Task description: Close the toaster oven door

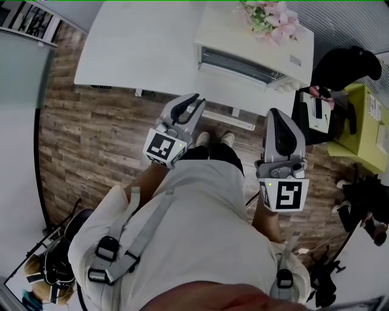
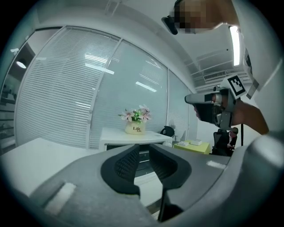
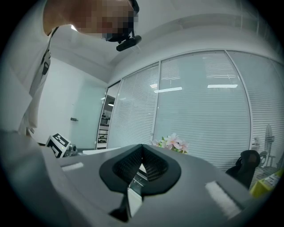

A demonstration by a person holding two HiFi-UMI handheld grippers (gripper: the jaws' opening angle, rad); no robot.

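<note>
Wood-plank flooring (image 1: 97, 140) is shown in the head view, and a white table (image 1: 134, 48) is set across the top of it. The toaster oven (image 1: 243, 51) is placed on that table toward its right end, and pink flowers (image 1: 270, 18) are stood on top of it. Whether its door is open or shut cannot be told from this angle. Both grippers are held in front of the person's body, well apart from the table. The left gripper (image 1: 189, 102) is pointed toward the oven, and the right gripper (image 1: 278, 115) is held to its right. A seated person in black (image 1: 346, 67) is seen at the right edge, next to a yellow-green table (image 1: 364, 121).

In the left gripper view, the background is filled by a glass wall with slatted blinds (image 2: 66, 88). The jaws of the left gripper (image 2: 143, 155) are held slightly apart, and nothing is caught between them. The toaster oven (image 2: 115, 136) is seen far beyond them, with a flower pot (image 2: 134, 128) on its top. The right gripper (image 2: 191, 99) is seen at the upper right.

In the right gripper view, the same blinds (image 3: 199, 102) are seen behind. The jaws of the right gripper (image 3: 142, 148) are brought together at their tips, and nothing is clamped. The flowers (image 3: 174, 142) are seen just beyond them, the left gripper's marker cube (image 3: 59, 145) at the left and a dark chair (image 3: 246, 162) at the right.
</note>
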